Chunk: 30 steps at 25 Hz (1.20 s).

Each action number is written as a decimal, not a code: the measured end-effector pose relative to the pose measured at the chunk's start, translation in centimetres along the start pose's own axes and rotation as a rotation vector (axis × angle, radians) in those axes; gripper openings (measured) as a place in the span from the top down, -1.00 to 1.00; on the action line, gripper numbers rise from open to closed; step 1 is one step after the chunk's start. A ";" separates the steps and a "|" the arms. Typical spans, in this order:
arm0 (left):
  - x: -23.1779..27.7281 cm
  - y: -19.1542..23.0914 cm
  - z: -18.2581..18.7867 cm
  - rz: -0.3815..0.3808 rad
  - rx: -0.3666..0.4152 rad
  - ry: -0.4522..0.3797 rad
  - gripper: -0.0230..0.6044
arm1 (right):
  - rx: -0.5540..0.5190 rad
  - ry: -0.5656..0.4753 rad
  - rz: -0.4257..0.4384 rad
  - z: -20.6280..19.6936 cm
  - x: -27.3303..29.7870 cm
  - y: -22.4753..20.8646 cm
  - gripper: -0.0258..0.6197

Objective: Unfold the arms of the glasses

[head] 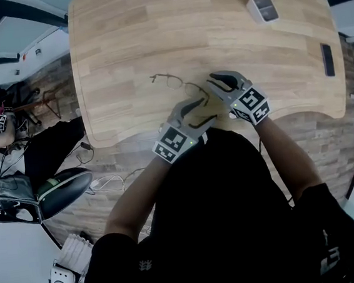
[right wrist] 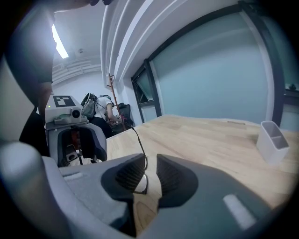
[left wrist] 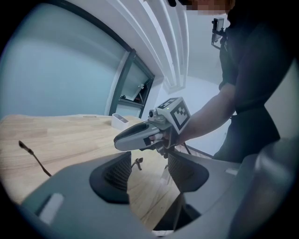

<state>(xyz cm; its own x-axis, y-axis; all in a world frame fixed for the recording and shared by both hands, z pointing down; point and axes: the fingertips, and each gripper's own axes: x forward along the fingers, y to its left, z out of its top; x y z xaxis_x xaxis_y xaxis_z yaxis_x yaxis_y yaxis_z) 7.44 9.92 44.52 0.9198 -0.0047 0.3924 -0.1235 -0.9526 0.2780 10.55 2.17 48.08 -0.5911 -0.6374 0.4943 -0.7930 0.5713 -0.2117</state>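
The thin, dark wire-framed glasses [head: 176,82] are lying near the front edge of the light wooden table [head: 152,27], one arm stretching out across the wood. The right gripper [right wrist: 149,173] is holding them, fingers clamped on the frame beside a lens. The left gripper [left wrist: 149,170] is hovering just beside it, fingers apart, gripping nothing.

The head view looks steeply down on the wooden table [head: 153,33] from above its near edge. The left gripper view sits low at that edge, facing along it — the right gripper [left wrist: 124,140] close ahead. The right gripper view faces back toward the left gripper [right wrist: 77,140]; all share the table's near strip.
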 end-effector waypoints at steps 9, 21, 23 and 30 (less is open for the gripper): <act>-0.8 0.1 2.1 0.008 0.015 -0.061 0.12 | -0.005 -0.037 0.002 1.8 -0.1 -0.1 0.71; -8.2 7.3 7.5 0.327 0.057 -0.223 0.47 | 0.003 -0.194 -0.082 7.7 -2.6 -1.3 0.74; -9.6 8.3 8.0 0.392 0.058 -0.242 0.52 | -0.008 -0.218 -0.107 8.7 -3.0 -1.6 0.76; -13.3 11.0 9.1 0.542 0.042 -0.295 0.81 | -0.021 -0.259 -0.152 10.4 -4.1 -2.0 0.78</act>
<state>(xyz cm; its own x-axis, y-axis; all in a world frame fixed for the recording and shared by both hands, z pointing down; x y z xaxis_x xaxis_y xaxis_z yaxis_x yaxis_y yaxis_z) -2.72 -3.28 34.42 0.7951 -0.5700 0.2072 -0.5931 -0.8021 0.0697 12.98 -1.75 37.69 -0.4862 -0.8256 0.2865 -0.8735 0.4684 -0.1327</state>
